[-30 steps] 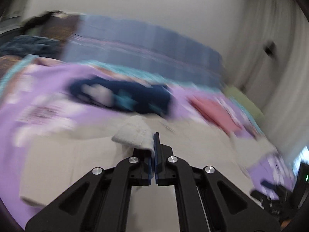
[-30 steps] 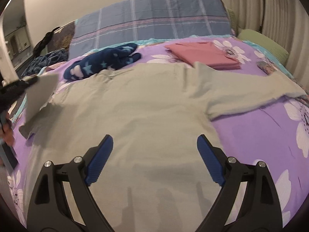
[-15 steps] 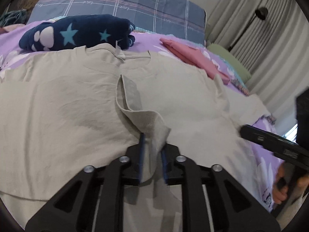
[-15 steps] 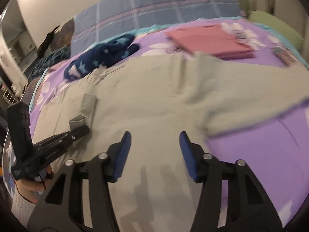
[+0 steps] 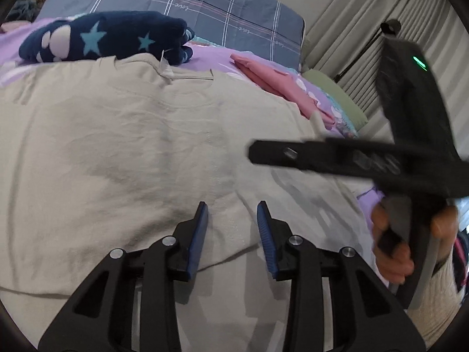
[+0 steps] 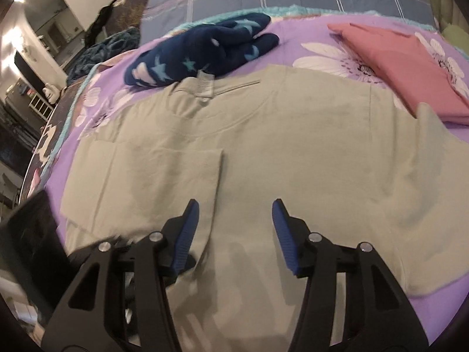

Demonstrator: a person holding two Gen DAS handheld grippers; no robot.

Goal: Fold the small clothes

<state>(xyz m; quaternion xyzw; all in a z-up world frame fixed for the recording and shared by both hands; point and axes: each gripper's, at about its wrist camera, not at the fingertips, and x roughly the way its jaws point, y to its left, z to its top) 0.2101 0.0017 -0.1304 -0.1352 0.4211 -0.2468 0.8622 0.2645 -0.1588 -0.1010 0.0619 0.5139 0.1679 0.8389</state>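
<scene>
A beige T-shirt (image 5: 132, 146) lies spread on the purple flowered bed, neckline toward the pillow. In the right wrist view the shirt (image 6: 293, 152) has its left sleeve (image 6: 164, 176) folded in flat over the body, while the right sleeve (image 6: 425, 176) lies spread out. My left gripper (image 5: 232, 214) is open and empty just above the shirt's middle. My right gripper (image 6: 235, 214) is open and empty above the lower middle of the shirt; its body shows in the left wrist view (image 5: 337, 158), blurred, at the right.
A dark blue star-patterned garment (image 6: 205, 50) lies beyond the neckline. A folded pink garment (image 6: 410, 61) lies at the far right. A grey plaid pillow (image 5: 190, 6) is at the head. A green cushion (image 5: 334, 94) and curtains stand right.
My left gripper let go of the sleeve, which now lies folded flat, and its jaws opened. My right gripper moved left over the shirt.
</scene>
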